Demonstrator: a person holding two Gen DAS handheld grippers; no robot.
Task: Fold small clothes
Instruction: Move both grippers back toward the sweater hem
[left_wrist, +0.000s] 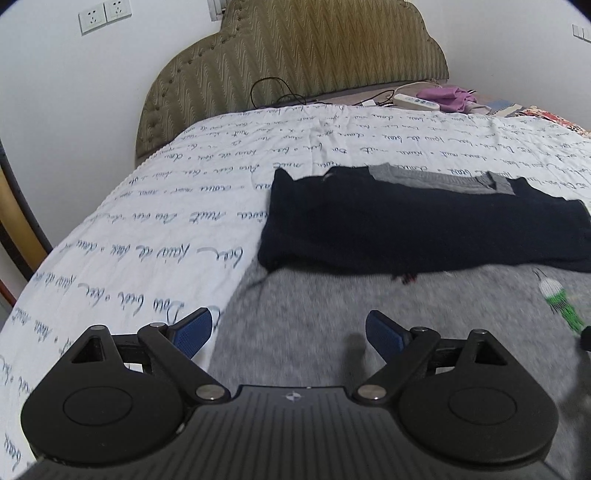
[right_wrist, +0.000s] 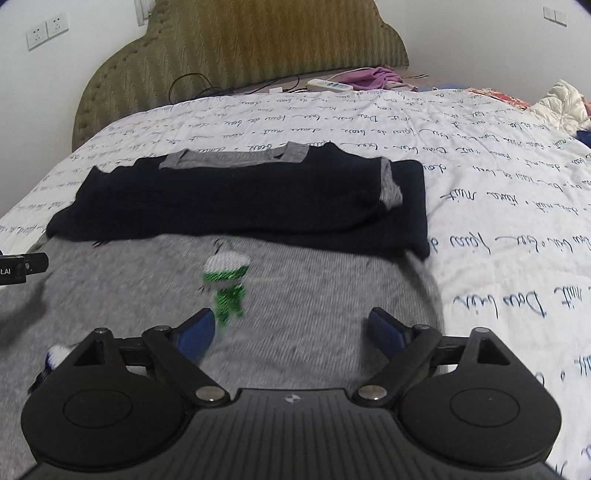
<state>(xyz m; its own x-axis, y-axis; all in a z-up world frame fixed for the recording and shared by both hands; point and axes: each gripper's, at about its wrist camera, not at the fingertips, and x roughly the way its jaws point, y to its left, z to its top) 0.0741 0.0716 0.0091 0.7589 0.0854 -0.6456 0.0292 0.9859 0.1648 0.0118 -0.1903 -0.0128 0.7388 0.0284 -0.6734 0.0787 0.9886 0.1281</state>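
The left gripper (left_wrist: 289, 332) hangs with its jaws spread wide and nothing between them, above the left edge of the grey sweater (left_wrist: 369, 314) lying on the script-printed bedspread (left_wrist: 166, 221). Its navy upper part (right_wrist: 240, 199) is folded over. A blurred green and white motif (right_wrist: 225, 280), perhaps a figure, sits mid-chest. The right gripper (right_wrist: 291, 330) is equally wide and empty, over the sweater's right side.
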